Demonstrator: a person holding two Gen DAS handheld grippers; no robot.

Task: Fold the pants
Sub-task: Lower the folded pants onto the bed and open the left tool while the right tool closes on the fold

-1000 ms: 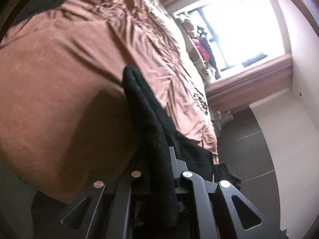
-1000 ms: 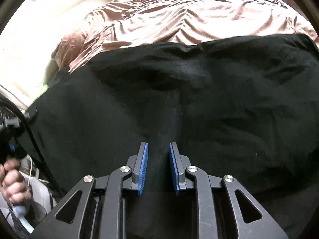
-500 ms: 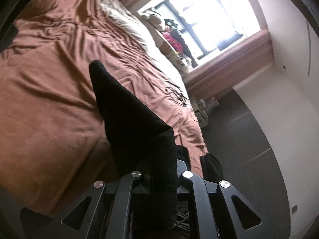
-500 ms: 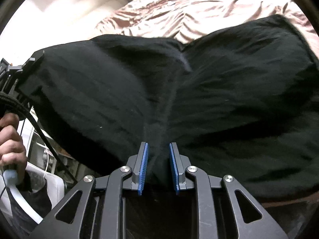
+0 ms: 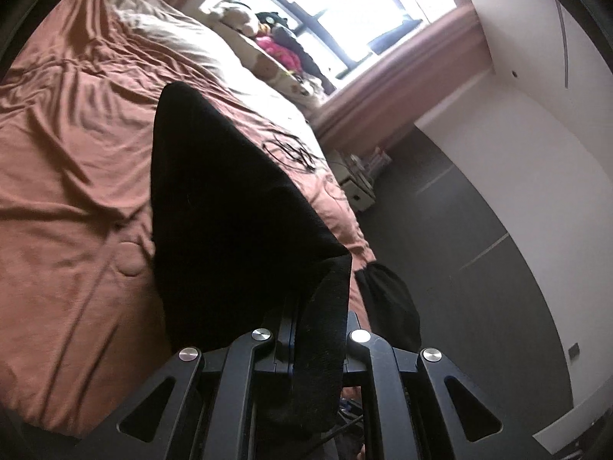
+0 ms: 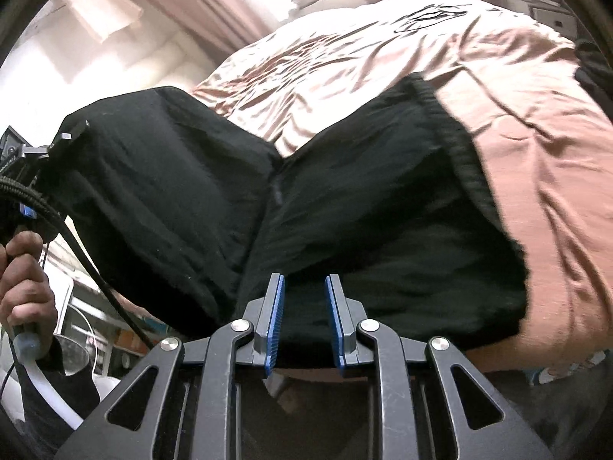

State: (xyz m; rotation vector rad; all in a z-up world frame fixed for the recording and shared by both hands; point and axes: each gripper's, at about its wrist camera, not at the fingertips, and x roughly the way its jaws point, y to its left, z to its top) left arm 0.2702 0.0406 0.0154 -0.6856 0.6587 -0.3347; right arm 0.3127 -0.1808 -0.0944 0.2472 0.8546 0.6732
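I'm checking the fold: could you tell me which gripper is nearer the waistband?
Right. The right gripper grips the pants beside the waistband; the left gripper holds another raised edge.

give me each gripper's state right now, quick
Left gripper: shut on the black pants, lifted above the bed.
Right gripper: shut on the pants, fabric between its blue pads.
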